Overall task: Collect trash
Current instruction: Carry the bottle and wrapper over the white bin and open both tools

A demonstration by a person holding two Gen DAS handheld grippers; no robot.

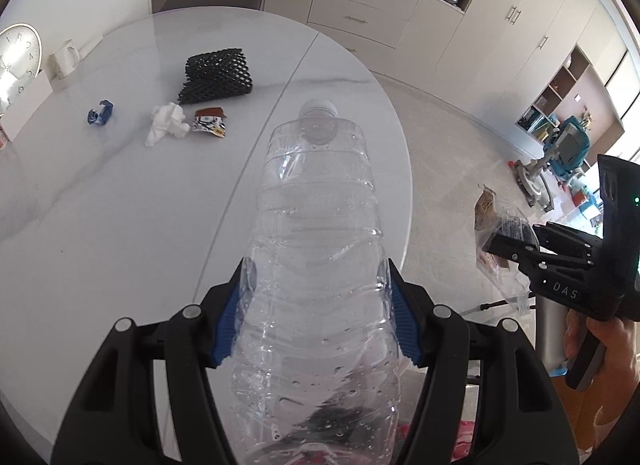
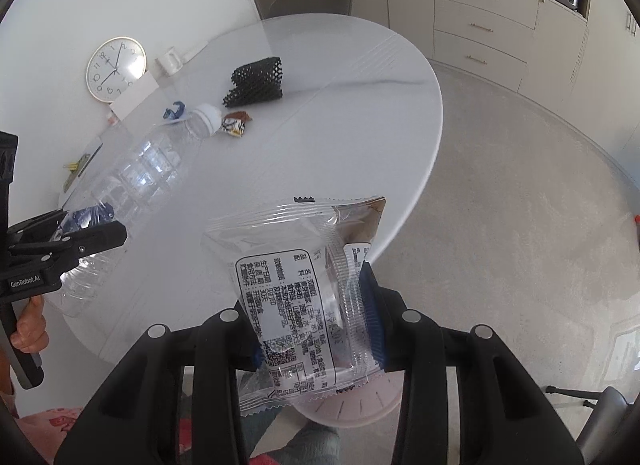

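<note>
Here we see the round white marble-look table filling most of both views, with the remaining litter well apart from us on its far side. Largest among that is a black lattice-mesh sleeve, and just in front of it lie a crumpled white tissue, a brown-and-white snack wrapper touching nothing but the tabletop, and a small blue-and-white crumpled wrapper off to the left. At the table's far left edge stand a round white wall clock and a pale mug.

Our left gripper is clamped on a clear, ribbed, empty plastic bottle — the blue pads press its sides, white cap pointing away, above the table's near edge.

Our right gripper grips a clear plastic food packet with black printed label, held over the table's rim — jaws narrow, pinching its lower half.
</note>
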